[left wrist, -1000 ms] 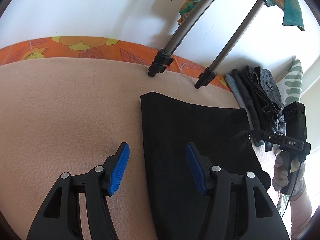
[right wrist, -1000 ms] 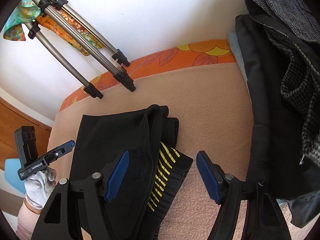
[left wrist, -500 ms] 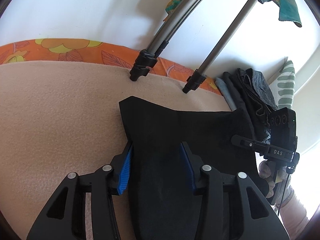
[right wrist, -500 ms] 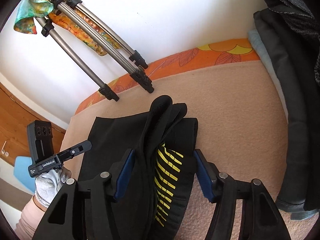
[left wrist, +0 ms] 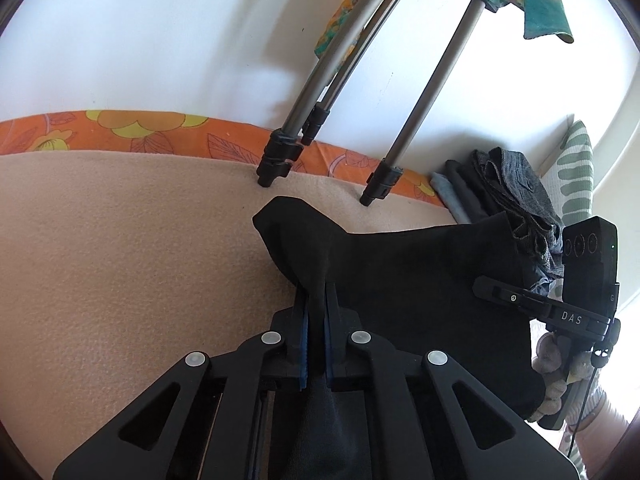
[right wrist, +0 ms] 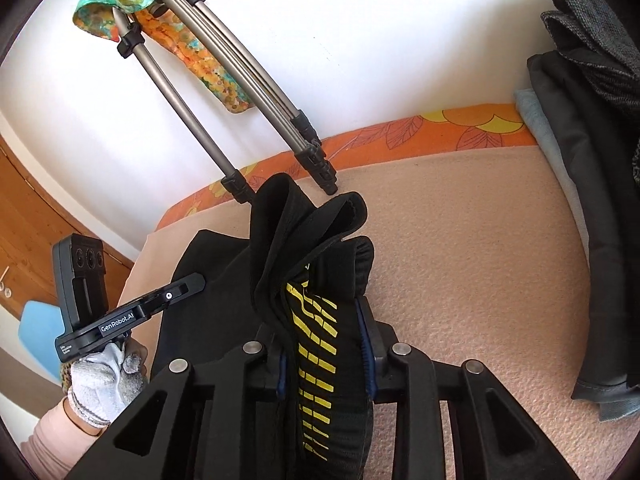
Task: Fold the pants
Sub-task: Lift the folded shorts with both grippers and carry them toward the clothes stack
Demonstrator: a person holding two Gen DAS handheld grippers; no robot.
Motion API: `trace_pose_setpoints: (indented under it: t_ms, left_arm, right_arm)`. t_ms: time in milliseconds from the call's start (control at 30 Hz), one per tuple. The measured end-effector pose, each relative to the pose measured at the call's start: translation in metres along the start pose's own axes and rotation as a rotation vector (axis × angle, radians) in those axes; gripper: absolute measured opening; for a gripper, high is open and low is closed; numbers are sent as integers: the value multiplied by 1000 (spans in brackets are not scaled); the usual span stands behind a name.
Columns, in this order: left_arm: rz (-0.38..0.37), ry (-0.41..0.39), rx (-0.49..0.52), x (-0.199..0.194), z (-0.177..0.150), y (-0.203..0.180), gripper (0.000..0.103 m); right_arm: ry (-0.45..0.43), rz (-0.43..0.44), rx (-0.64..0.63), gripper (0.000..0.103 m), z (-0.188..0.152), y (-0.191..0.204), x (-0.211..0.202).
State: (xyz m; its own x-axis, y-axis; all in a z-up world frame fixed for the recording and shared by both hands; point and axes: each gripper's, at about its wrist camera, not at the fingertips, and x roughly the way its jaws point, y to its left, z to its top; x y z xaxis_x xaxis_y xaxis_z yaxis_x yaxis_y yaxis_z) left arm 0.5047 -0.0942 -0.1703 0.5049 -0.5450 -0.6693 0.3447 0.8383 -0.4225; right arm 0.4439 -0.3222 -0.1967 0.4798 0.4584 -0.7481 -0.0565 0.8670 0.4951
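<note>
My left gripper (left wrist: 315, 312) points downward, its blue-padded jaws pinched together on a fold of the black pants (left wrist: 400, 280). My right gripper (right wrist: 324, 344) also tilts downward, and its jaws are closing, pads pressing the bunched waistband from both sides. From the right wrist camera I see my left hand (right wrist: 104, 376) in a pale knit glove wrapped round its black handle, a pink sleeve at the wrist. From the left wrist camera, my gloved right hand (left wrist: 554, 364) grips its own handle at the frame's right edge.
</note>
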Motion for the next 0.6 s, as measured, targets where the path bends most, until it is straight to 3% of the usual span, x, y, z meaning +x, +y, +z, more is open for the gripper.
trace_pose_setpoints:
  t_ms: [167, 600]
  left_arm:
    - [-1, -68, 34, -28, -1, -14, 4]
    - [-40, -208, 138, -108, -1, -81, 3]
  right_arm:
    - [-44, -14, -46, 26, -2, 23, -27]
    - [-194, -40, -144, 26, -22, 76, -151]
